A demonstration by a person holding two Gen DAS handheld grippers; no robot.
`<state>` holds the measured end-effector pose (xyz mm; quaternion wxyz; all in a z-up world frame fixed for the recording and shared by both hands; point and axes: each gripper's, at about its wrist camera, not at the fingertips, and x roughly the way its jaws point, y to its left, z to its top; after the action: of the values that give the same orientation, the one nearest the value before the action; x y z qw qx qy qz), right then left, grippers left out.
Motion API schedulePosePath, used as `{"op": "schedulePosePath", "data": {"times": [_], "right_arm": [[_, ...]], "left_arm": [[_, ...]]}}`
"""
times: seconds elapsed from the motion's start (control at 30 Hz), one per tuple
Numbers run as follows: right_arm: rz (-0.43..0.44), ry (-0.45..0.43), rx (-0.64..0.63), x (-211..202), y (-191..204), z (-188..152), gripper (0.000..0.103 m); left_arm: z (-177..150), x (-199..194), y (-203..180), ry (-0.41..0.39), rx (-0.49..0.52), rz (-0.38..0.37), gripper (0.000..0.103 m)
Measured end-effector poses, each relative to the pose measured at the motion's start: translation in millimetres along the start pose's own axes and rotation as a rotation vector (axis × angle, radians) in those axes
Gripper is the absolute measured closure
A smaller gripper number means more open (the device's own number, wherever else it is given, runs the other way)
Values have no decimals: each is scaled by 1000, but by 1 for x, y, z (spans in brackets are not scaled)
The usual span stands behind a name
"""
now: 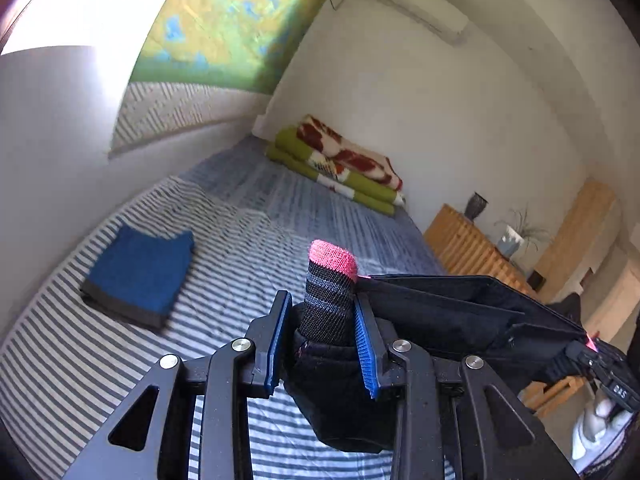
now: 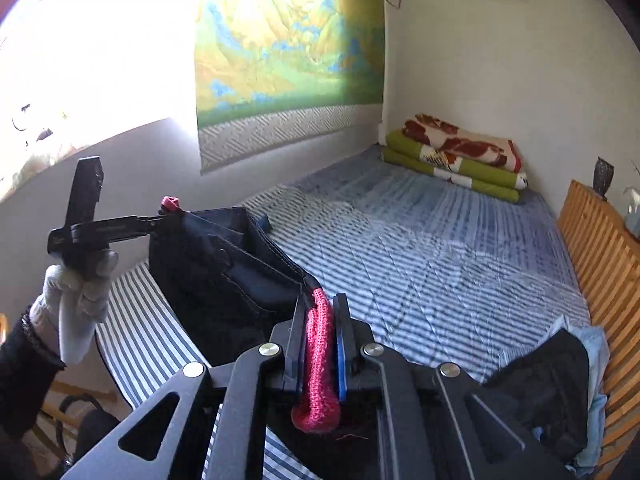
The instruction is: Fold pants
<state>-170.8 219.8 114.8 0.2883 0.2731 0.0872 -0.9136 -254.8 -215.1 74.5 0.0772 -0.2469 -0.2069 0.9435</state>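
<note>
Pants: dark pants (image 2: 224, 280) hung lifted above the striped bed (image 2: 440, 264), stretched between both claws.
Left claw: the left claw (image 1: 324, 320) stood partly closed, one corner of the waistband bunched between its blue pads.
Right claw: the right claw (image 2: 320, 332) was nearly shut, pinching the other corner.
Bed: a folded blue garment (image 1: 140, 276) lay near the wall-side edge; folded blankets (image 2: 456, 156) sat in the far corner.
</note>
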Motion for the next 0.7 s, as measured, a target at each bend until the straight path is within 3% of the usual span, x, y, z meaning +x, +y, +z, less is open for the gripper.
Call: {"op": "schedulePosePath", "data": {"times": [0.2,0.3,0.4,0.53,0.63,0.7], "right_arm": [[152,-84,-132,4,126,86,93],[255,-154,-194,-4,192,113,94],[350,-233,-211,-27,234,130,95],[374,-303,-179,-55,235,136,95],[362,-309,-60,-59,189,126,95],[326,-292,34,-54,143,106,95]], "left_arm": [[98,-125,69,-239,-92,184,70],[136,-189,73,-355,-57,266,70],[168,-229,55,-423,-4,287,70],[192,-219,-1,-412,132,288,70],[185,-164,-57,-332,227,264,70],[172,-102,-93,-258,266,206,70]]}}
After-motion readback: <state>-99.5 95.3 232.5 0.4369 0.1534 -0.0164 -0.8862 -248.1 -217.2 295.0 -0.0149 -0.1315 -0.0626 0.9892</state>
